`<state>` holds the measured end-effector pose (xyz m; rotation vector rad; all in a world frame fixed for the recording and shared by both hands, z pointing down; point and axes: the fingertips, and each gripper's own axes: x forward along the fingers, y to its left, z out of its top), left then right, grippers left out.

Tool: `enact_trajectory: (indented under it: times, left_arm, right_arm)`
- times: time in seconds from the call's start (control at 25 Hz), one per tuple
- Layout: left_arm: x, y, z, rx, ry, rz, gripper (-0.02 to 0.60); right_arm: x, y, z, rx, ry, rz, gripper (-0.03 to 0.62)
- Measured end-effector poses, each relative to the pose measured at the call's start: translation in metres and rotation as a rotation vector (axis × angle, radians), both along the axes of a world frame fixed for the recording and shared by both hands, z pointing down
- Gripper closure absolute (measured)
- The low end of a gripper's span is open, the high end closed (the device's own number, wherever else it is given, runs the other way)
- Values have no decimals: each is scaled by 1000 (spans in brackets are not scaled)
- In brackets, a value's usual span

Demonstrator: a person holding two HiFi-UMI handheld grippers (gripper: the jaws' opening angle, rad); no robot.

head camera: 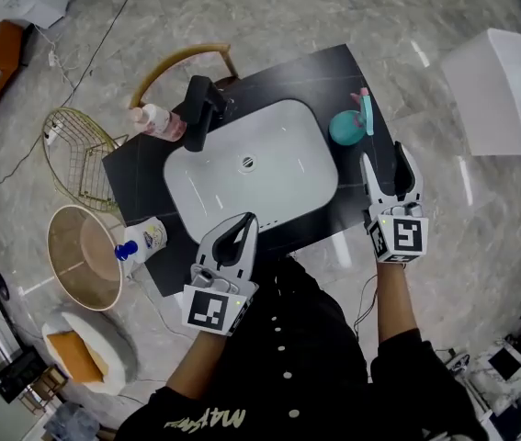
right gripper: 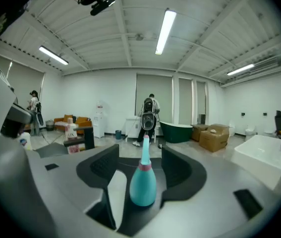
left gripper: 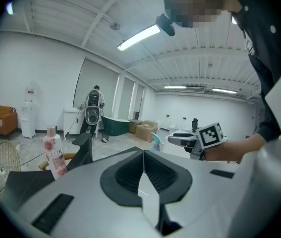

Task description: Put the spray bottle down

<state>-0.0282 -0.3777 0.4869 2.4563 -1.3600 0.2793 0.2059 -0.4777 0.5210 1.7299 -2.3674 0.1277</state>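
The teal spray bottle [head camera: 345,129] stands upright on the right end of the black counter [head camera: 311,62], beside the white sink [head camera: 255,168]. In the right gripper view the spray bottle [right gripper: 142,182] shows between the two jaws, with a gap on each side. My right gripper [head camera: 387,161] is open and hangs just in front of the bottle, not touching it. My left gripper [head camera: 240,226] is shut and empty over the counter's front edge. In the left gripper view the spray bottle [left gripper: 156,142] and the right gripper [left gripper: 180,139] show at the far right.
A black faucet [head camera: 200,108] and a pink bottle [head camera: 159,120] stand behind the sink. A white bottle with a blue cap [head camera: 142,240] stands on the counter's left front corner. On the floor are a gold wire basket [head camera: 76,150], a round bin [head camera: 81,255] and a white tub [head camera: 504,85].
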Motion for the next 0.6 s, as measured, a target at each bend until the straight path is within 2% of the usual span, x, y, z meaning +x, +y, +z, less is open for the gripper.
enact_trajectory:
  times: [0.08,0.16,0.28,0.4,0.6]
  left_arm:
    - [0,5,-6,9,-1,5,565]
    - [1,8,-16,39,4,9,565]
    - [3,9,-37,95,10,19,565]
    - [6,3,-58,160,20,24,565]
    - [14,2,-89,228,26,23,565]
  right_arm:
    - [-12,25,-20,33,-52,-26,342]
    - [-35,47,-33,20,-84,-85,347]
    - [-65,67,-58,10,-92,-157,447]
    - [-83,74,-96,66,-97,-204,553]
    - [-83,87,-146,144,-102,-225,591]
